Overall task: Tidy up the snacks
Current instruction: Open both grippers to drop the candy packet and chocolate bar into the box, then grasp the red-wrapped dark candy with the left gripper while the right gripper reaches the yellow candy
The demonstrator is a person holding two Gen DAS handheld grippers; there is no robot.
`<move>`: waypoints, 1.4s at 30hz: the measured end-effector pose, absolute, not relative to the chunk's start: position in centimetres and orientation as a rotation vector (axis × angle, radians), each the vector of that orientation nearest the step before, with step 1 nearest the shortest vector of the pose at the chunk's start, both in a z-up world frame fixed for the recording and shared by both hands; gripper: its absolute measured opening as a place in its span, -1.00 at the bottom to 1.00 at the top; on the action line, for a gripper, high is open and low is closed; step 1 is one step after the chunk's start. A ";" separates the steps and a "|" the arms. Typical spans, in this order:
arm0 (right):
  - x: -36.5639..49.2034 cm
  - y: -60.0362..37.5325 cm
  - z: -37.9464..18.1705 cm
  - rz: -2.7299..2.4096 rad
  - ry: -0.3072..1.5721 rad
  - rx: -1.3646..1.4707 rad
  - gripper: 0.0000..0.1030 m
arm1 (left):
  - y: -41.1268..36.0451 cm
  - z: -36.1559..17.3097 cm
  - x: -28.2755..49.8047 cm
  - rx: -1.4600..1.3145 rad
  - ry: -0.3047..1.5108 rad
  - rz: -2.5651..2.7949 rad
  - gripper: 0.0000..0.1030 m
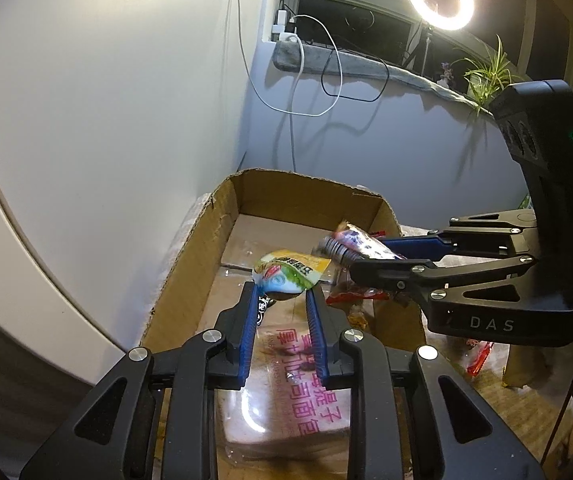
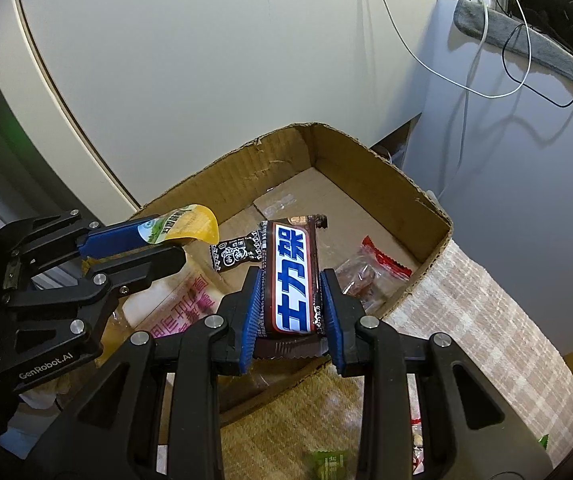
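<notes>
Both grippers are parked over the cardboard box [image 2: 402,200], each with a snack, so we're mid-drop. Right gripper [image 2: 291,294] is squeezed snug on the brown chocolate bar [image 2: 291,276], bar lying lengthways between the blue pads and poking out front over the box's near edge. Left gripper [image 1: 280,298] is nearly closed and only pinches the tail end of the yellow-green pouch [image 1: 288,272], so most of that pouch hangs free past the tips.

Biggest worry, I'd say: the two tools are close together over the same patch of box. If both let go at once the snacks could pile onto each other, or the fingers could bump. Next, that pouch grip looks thin, so it could slip out early and land wherever. Smaller thing: the bar sits near the box's front wall, so releasing too soon might drop it on the rim or outside.

Pose-wise, both point steeply down into the box, right one coming in from the side of the left. Already inside: a bread bag [image 1: 286,392], a red-edged packet [image 2: 374,272], and a small black packet [image 2: 236,254].
</notes>
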State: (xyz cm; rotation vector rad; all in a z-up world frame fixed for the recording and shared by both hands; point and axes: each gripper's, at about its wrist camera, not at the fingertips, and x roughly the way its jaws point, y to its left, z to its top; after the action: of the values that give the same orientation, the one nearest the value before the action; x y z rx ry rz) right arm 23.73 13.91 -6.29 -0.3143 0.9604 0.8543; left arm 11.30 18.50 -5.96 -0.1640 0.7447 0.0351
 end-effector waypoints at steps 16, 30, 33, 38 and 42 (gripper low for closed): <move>23.2 12.8 -4.7 0.826 0.911 -0.312 -0.01 | 18.1 -5.1 10.5 -0.157 0.724 0.054 -0.45; 20.5 9.1 -2.0 0.785 0.841 -0.296 0.59 | 15.3 -3.3 8.7 -0.139 0.688 0.018 -0.03; 19.9 7.4 -1.4 0.763 0.827 -0.291 0.67 | 14.7 -2.8 8.0 -0.141 0.670 0.010 0.27; 19.0 4.2 -1.1 0.705 0.827 -0.301 0.67 | 13.3 -2.4 7.2 -0.127 0.663 -0.011 0.27; 18.2 1.1 -1.0 0.663 0.830 -0.291 0.67 | 11.8 -2.5 6.8 -0.120 0.667 -0.039 0.27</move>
State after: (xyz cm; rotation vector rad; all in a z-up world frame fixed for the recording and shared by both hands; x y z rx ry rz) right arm 18.21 1.12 -0.97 -0.2911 0.8299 0.6625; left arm 6.78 11.76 -2.47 -0.1205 0.6675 -0.0391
